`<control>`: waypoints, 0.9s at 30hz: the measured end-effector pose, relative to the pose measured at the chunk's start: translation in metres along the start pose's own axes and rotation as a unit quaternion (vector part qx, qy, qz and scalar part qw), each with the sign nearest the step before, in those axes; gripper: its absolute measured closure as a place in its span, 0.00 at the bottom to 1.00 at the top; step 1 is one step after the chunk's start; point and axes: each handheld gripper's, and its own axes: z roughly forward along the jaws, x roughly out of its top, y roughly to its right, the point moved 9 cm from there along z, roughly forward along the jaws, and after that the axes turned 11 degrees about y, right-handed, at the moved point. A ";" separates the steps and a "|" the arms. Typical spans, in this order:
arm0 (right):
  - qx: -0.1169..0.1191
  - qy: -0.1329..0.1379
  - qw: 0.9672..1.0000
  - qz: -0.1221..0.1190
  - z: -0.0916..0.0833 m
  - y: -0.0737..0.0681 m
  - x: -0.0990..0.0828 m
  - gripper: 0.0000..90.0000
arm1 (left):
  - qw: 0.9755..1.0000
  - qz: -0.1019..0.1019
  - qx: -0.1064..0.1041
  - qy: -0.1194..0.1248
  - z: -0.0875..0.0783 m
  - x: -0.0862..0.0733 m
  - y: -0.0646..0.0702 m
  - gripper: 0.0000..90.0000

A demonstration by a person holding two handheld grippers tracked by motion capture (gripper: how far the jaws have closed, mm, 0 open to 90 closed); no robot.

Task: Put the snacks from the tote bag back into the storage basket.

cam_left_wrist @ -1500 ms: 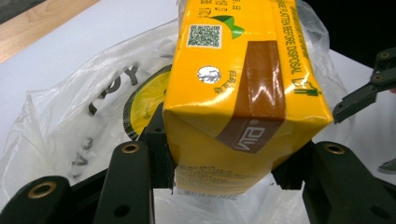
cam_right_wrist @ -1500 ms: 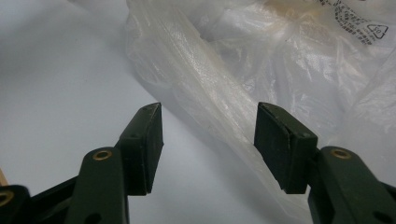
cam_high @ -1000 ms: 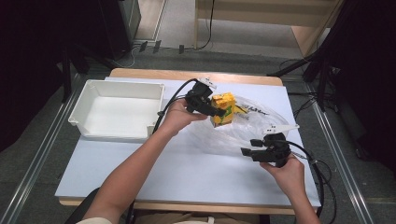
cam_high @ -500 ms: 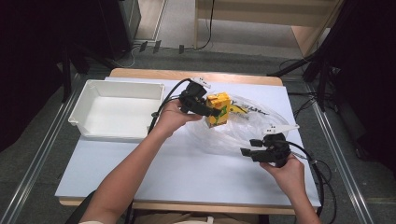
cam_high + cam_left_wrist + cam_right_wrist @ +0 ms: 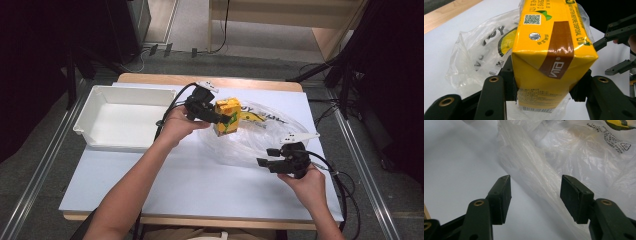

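**Carton lifted clear of bag, tray next**

Moved since the earlier frame: yellow drink carton [image 5: 226, 116], carried by left tool [image 5: 220, 118], now a bit higher and shifted toward the tray side vs. a sec ago; was sitting closer over the printed part of the bag then. Right tool [image 5: 263, 163] unchanged, same spot at the bag's near edge.

Left tool: clamped on the carton, pads pressing both side faces low on the body [image 5: 541, 72], jaws fairly wide because the carton is wide. Carton upright-ish, slightly tilted, foil straw hole and brown band facing the left gripper view. Held above the tabletop [image 5: 165, 185], not resting on it, over the left end of the clear plastic bag [image 5: 260, 145].

Right tool: jaws apart, nothing pinched. Pads [image 5: 501, 195] on either side of a bunched fold of the bag [image 5: 544, 177] w/o pressing it, film running between them, tips just above the tabletop [image 5: 456, 170].

Meaning for the work: carton looks out of the bag mouth, so extraction step prob. done. Likely next: swing left to the white tray [image 5: 97, 97], empty, standing at the tabletop's left end, well apart from the bag. Grip looks secure. Risk: some film appears to hang at the carton's bottom edge in the left gripper view, could drag the bag along; can't tell if caught. Right tool placed to pin the bag if needed.
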 end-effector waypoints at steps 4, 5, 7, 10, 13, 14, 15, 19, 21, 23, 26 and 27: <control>0.002 -0.001 1.000 -0.001 0.001 0.000 0.000 0.48 | 1.000 -0.002 0.002 0.003 -0.007 0.002 0.000 0.58; 0.002 -0.002 1.000 0.000 0.001 -0.001 0.000 0.48 | 1.000 -0.002 0.003 0.004 -0.008 0.003 -0.001 0.58; 0.001 -0.002 1.000 0.000 0.002 -0.001 0.000 0.48 | 1.000 -0.003 0.005 0.006 -0.012 0.004 -0.001 0.58; 0.002 -0.001 1.000 -0.002 0.002 0.000 0.000 0.48 | 1.000 -0.005 0.008 0.012 -0.016 0.007 -0.001 0.58; 0.002 -0.003 1.000 -0.003 0.002 0.000 0.000 0.48 | 1.000 -0.006 0.007 0.017 -0.020 0.010 -0.001 0.58; 0.002 -0.003 1.000 -0.003 0.002 0.000 0.000 0.48 | 1.000 -0.005 0.006 0.018 -0.022 0.011 -0.001 0.58; 0.002 -0.003 1.000 -0.003 0.002 0.000 0.000 0.48 | 1.000 -0.003 0.008 0.018 -0.023 0.012 -0.001 0.58; 0.002 -0.003 1.000 -0.003 0.002 0.000 0.000 0.48 | 1.000 -0.006 0.008 0.022 -0.029 0.014 -0.002 0.58; 0.002 -0.004 1.000 -0.003 0.002 0.000 0.000 0.48 | 1.000 -0.008 0.010 0.024 -0.031 0.015 -0.003 0.58; 0.003 -0.004 1.000 -0.003 0.003 -0.001 0.000 0.48 | 1.000 -0.004 0.016 0.024 -0.034 0.014 -0.007 0.58; 0.004 -0.003 1.000 -0.004 0.003 -0.001 0.000 0.48 | 0.999 -0.010 0.020 0.027 -0.039 0.014 -0.012 0.59; 0.004 -0.003 1.000 -0.004 0.003 -0.001 0.000 0.48 | 0.999 -0.011 0.020 0.026 -0.040 0.013 -0.014 0.59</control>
